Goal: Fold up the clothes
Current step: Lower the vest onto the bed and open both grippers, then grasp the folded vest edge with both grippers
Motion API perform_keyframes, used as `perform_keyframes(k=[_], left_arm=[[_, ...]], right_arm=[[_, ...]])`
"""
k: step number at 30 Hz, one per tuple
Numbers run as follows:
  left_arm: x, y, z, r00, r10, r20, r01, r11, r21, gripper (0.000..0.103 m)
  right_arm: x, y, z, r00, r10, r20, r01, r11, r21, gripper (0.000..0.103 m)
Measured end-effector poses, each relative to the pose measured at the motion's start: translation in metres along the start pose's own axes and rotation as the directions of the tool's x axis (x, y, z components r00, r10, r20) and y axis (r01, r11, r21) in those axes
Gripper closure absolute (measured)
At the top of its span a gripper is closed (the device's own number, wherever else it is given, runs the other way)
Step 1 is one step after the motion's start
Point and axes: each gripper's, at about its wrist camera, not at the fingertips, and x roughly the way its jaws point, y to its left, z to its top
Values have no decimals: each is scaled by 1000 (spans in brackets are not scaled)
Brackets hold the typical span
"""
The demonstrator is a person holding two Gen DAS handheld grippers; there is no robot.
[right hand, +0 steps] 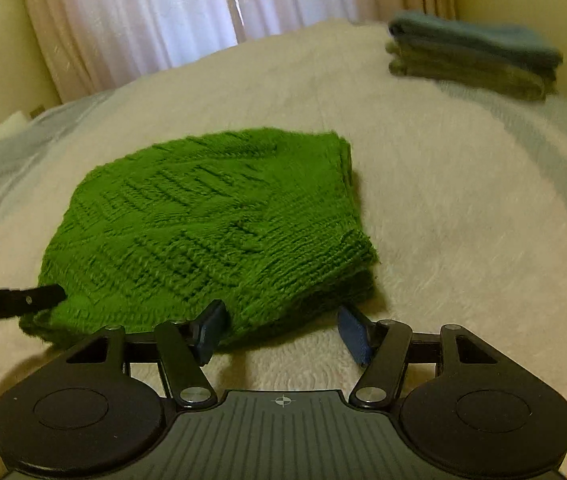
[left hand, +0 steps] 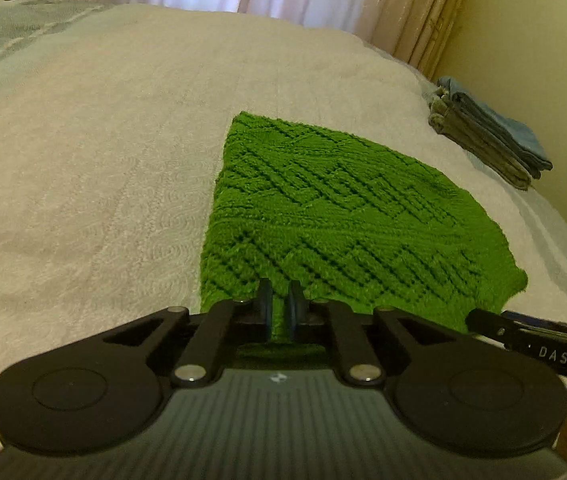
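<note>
- The bed (left hand: 103,140) fills both views, covered in a pale cream quilted spread. It looks soft and slightly grippy, so I judge knitwear will drag across it rather than slide.
- Sheer white curtains (right hand: 143,20) with beige drapes hang along the far wall; the walls are yellow.
- The green knitted garment (left hand: 323,216) lies near me in the middle of the bed, already folded into a thick, layered rectangle. It looks light, soft, floppy and stretchy; I judge the near edge, taken through all layers, is the best hold.
- A stack of folded clothes (right hand: 471,56), blue on olive, sits at the far right edge of the bed.
- My left gripper (left hand: 281,300) is pinched closed on the garment's near edge.
- My right gripper (right hand: 283,330) is spread wide and holds nothing, just beside the garment's near right corner.
</note>
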Motion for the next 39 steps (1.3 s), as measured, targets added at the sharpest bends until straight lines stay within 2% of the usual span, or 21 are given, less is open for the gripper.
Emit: perform_keyframes(k=[4,8,10,17,34,37,39], left_arm=[[-19,-4,-5,999,43,-27,-43,999,-8,93],[-35,-13,-13,993,101,-55,-99,994,42,82],[-40,-15,-18,991,114,-64,-111,992,56,82],[-57,-16,-26,986,153,-67,-147,985,88,79],[-104,-22,-34,990,143,-14,-141,984,110,77],[-115,-22,-35,993,119,6,-119,988,102,76],[-121,-17,-35,997,73,28,-75,994,75,76]], right_arm=[[-26,15,-8,1000,-12,22,12,1000,-26,41],[-31,23,-12,999,-2,-32,2,1000,-17,40],[-32,26,-15,999,-26,-45,25,999,-25,23],[-48,36,-20,999,-37,-32,36,999,-37,23],[-86,49,-29,1000,-17,6,18,999,-43,23],[-97,44,-31,999,8,48,-7,1000,-3,23],[-100,31,-31,996,51,74,-57,995,83,23]])
